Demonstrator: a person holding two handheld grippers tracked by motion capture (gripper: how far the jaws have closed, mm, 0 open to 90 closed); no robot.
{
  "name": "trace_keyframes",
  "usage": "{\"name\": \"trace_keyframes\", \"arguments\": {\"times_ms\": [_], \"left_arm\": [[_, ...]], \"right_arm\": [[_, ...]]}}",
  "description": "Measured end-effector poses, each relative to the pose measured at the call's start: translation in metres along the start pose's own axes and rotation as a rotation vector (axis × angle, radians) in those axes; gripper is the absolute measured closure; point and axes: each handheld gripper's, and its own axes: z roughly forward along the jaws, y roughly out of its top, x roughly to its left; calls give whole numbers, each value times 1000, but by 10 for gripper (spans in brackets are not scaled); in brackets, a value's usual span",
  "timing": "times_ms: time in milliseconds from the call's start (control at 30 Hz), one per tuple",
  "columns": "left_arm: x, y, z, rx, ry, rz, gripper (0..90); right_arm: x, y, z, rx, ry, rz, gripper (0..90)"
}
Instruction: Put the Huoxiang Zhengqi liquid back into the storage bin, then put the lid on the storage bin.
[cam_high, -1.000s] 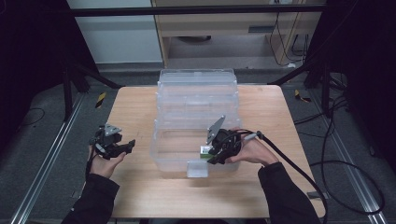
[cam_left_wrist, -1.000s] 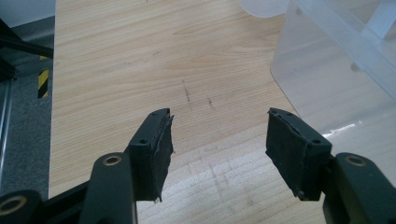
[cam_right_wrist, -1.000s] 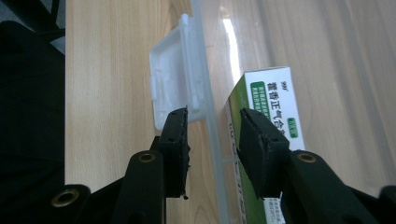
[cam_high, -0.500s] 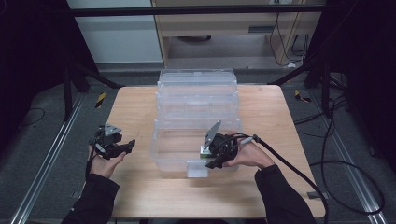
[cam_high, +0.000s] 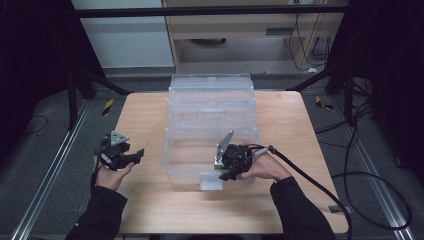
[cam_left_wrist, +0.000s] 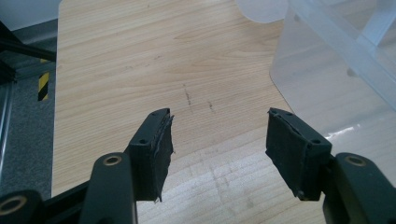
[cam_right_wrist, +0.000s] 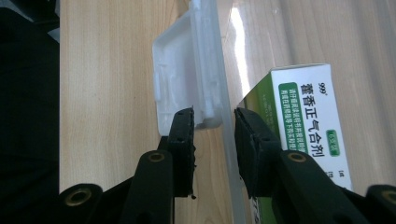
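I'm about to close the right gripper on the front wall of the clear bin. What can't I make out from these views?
- Right gripper view: whether the pads touch the bin's front wall; a gap seems to remain.
- Right gripper view: the green-and-white box is cut off by the frame edge and the jaw.
- High view: the right gripper tips are too small to judge.
- High view: the left gripper opening is too small to read.

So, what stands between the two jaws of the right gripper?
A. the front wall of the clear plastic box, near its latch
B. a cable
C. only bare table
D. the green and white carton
A: in the right gripper view the right gripper has one jaw on each side of the clear box wall, beside the white latch.
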Motion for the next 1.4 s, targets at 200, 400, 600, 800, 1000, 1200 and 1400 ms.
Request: {"name": "trace_keyframes", "arguments": {"times_ms": [200, 400, 600, 800, 1000, 1200, 1400], "left_arm": [[0, 0, -1, -11, -3, 0, 402], [-1, 3, -3, -23, -11, 5, 403], [-2, 8, -10, -49, -23, 15, 402], [-3, 16, -20, -89, -31, 29, 400], [-5, 27, -27, -120, -30, 47, 398], [-10, 40, -33, -149, -43, 79, 396], [-15, 56, -34, -158, -55, 129, 395]], "right_arm": [[-1, 0, 1, 1, -1, 10, 693], [-1, 0, 2, 1, 7, 14, 692], [-1, 0, 2, 1, 7, 16, 696], [-1, 0, 2, 0, 2, 11, 698], [0, 0, 2, -2, 0, 11, 698], [1, -1, 2, -7, -7, -1, 699], [1, -1, 2, -9, -8, -2, 699]]}}
